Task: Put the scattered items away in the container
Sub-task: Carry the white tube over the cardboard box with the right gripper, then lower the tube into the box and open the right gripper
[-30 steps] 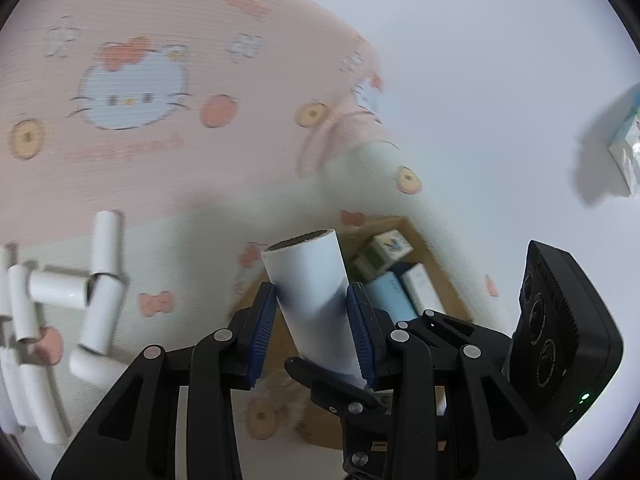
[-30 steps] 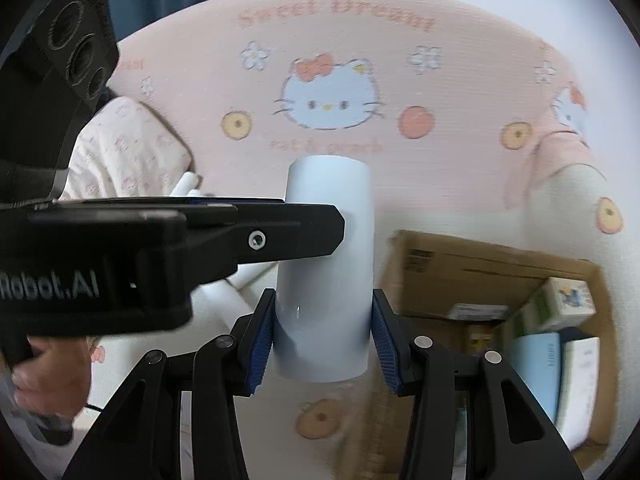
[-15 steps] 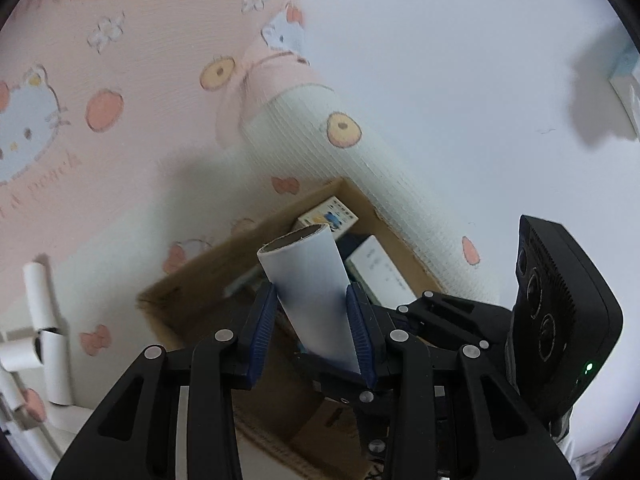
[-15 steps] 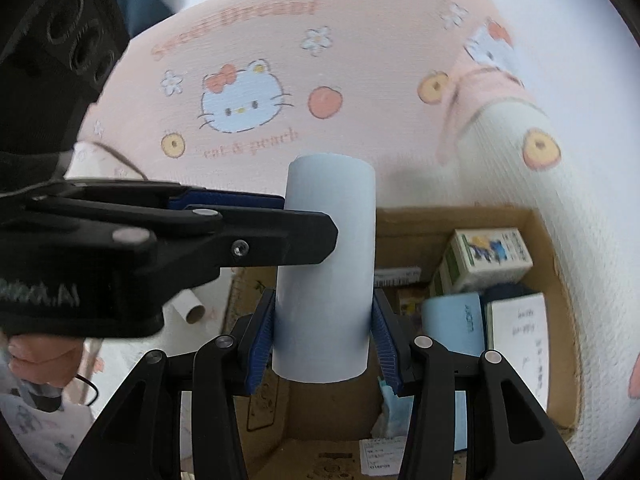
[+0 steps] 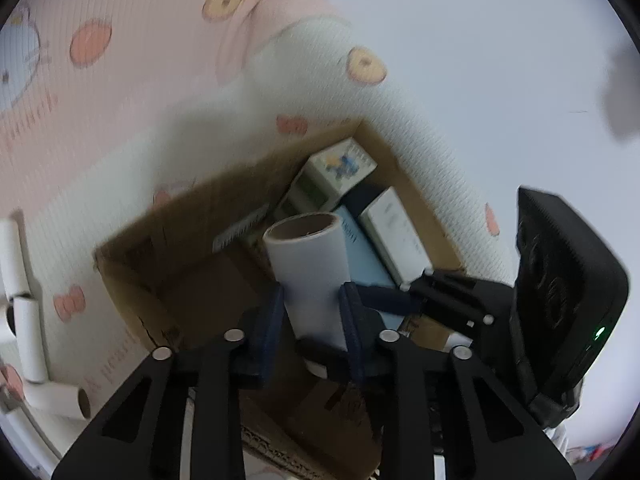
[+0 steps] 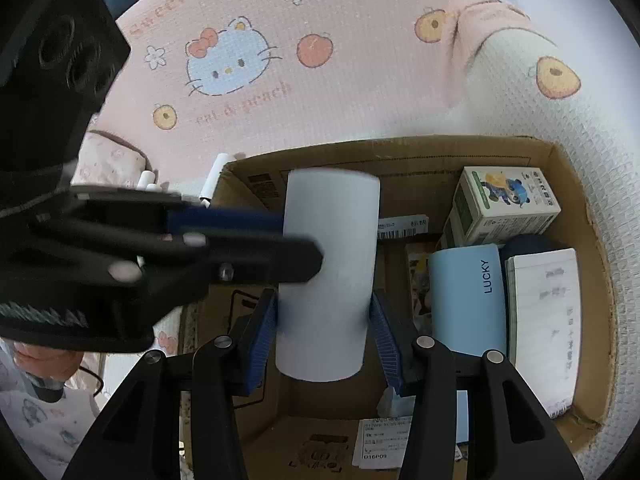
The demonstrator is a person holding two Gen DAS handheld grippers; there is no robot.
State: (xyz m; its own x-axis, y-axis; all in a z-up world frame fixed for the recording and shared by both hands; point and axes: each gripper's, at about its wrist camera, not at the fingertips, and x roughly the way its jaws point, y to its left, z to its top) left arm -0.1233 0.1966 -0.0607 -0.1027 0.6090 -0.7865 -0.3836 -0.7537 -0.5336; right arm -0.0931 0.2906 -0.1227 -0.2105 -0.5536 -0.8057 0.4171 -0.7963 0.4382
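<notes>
One white paper roll [image 6: 328,276] with a brown core [image 5: 304,226] is held by both grippers above the open cardboard box [image 6: 400,154]. My right gripper [image 6: 324,332] is shut on its lower part, blue pads on both sides. My left gripper [image 5: 312,316] reaches in from the left of the right wrist view, one finger in front of the roll and one behind; its jaws are closing and the pads press on the roll. Inside the box lie a green-and-white carton [image 6: 504,204], a light blue "LUCKY" item [image 6: 468,296] and a white pad [image 6: 544,328].
The box sits on a pink and cream cartoon-cat mat [image 6: 280,92]. Several white tubes [image 5: 28,332] lie scattered on the mat left of the box. A person's hand [image 6: 44,364] holds the left gripper's handle. White floor [image 5: 500,60] lies beyond the mat.
Both grippers have carried the roll from over the mat to over the box and lower into it. The left jaws stand narrower on the roll than before.
</notes>
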